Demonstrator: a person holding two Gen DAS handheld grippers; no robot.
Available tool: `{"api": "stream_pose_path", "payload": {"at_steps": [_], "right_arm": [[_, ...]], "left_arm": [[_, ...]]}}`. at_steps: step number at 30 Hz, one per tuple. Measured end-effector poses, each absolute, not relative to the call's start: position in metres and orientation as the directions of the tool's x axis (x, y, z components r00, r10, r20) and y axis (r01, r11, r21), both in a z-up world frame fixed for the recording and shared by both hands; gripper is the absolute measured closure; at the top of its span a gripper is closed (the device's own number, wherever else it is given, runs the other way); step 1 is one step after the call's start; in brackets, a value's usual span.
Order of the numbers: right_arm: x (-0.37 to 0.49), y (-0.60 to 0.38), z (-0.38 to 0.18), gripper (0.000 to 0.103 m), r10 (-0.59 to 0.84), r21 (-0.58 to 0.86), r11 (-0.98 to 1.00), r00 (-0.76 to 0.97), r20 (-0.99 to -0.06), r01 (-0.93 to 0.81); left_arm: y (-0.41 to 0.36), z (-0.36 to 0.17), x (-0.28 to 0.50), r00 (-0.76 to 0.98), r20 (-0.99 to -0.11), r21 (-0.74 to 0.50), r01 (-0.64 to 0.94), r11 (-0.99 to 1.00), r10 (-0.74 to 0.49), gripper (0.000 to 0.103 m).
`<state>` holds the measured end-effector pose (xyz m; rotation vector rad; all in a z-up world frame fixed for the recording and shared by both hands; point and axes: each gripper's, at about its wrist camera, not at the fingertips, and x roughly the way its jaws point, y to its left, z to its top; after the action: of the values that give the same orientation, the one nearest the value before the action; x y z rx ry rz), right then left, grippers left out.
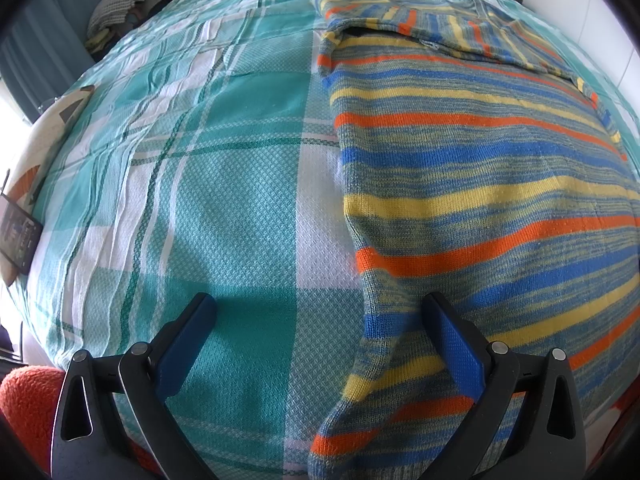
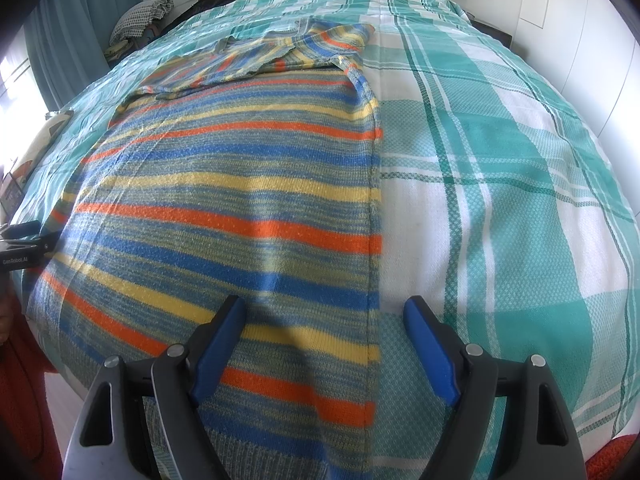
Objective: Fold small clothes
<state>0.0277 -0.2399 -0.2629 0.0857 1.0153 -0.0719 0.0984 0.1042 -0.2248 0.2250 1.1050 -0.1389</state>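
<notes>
A striped knit sweater (image 1: 480, 184) in blue, yellow, orange and grey lies flat on the bed, its sleeves folded in across the far end (image 1: 452, 24). My left gripper (image 1: 320, 304) is open and straddles the sweater's near left edge close to the hem. The sweater also shows in the right wrist view (image 2: 224, 208). My right gripper (image 2: 324, 308) is open and straddles the sweater's near right edge (image 2: 374, 280). Neither gripper holds any cloth. The left gripper shows at the left edge of the right wrist view (image 2: 24, 248).
The bed is covered by a teal and white checked cloth (image 1: 208, 208). A pile of folded clothes (image 1: 120, 4) sits at the far left. A dark tablet or book (image 1: 18, 236) lies at the bed's left edge. Something orange and fluffy (image 1: 28, 404) lies below the bed's near edge.
</notes>
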Motion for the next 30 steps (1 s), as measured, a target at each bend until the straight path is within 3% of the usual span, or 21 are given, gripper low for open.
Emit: {"api": "stream_pose_path", "payload": {"at_steps": [10, 17, 21, 23, 24, 25, 26, 27, 28, 30], "right_arm": [[0.022, -0.255, -0.242, 0.023, 0.003, 0.068, 0.991, 0.489, -0.872, 0.115], [-0.02, -0.319, -0.225, 0.023, 0.144, 0.255, 0.939, 0.41, -0.901, 0.231], [-0.033, -0.314, -0.235, 0.023, 0.261, 0.34, 0.915, 0.324, -0.909, 0.216], [-0.029, -0.305, -0.236, 0.023, 0.285, 0.351, 0.921, 0.318, -0.904, 0.172], [-0.026, -0.299, -0.24, 0.025, 0.292, 0.351, 0.923, 0.307, -0.906, 0.156], [-0.021, -0.294, -0.244, 0.033, 0.311, 0.361, 0.922, 0.289, -0.906, 0.14], [-0.016, -0.287, -0.249, 0.052, 0.339, 0.378, 0.918, 0.263, -0.903, 0.116], [-0.013, -0.281, -0.254, 0.068, 0.366, 0.395, 0.914, 0.235, -0.9, 0.089], [-0.012, -0.276, -0.257, 0.098, 0.382, 0.404, 0.912, 0.207, -0.901, 0.074], [-0.012, -0.276, -0.251, 0.097, 0.395, 0.415, 0.908, 0.21, -0.895, 0.061]], "left_arm": [[0.122, -0.208, 0.091, 0.397, -0.918, 0.096, 0.194, 0.976, 0.012, 0.002], [0.145, -0.221, 0.074, 0.272, -0.961, -0.001, 0.184, 0.983, -0.051, 0.003], [0.125, -0.227, 0.063, 0.221, -0.973, -0.002, 0.279, 0.96, -0.066, 0.02], [0.119, -0.228, 0.059, 0.209, -0.975, -0.005, 0.311, 0.95, -0.073, 0.033], [0.118, -0.228, 0.058, 0.2, -0.976, -0.014, 0.319, 0.948, -0.082, 0.048], [0.116, -0.228, 0.058, 0.19, -0.978, -0.021, 0.323, 0.946, -0.087, 0.075], [0.116, -0.229, 0.057, 0.177, -0.98, -0.029, 0.327, 0.945, -0.092, 0.092], [0.117, -0.23, 0.057, 0.162, -0.981, -0.046, 0.329, 0.943, -0.104, 0.098], [0.118, -0.228, 0.055, 0.164, -0.98, -0.05, 0.328, 0.943, -0.109, 0.099], [0.123, -0.221, 0.052, 0.153, -0.977, -0.094, 0.326, 0.941, -0.15, 0.1]]}}
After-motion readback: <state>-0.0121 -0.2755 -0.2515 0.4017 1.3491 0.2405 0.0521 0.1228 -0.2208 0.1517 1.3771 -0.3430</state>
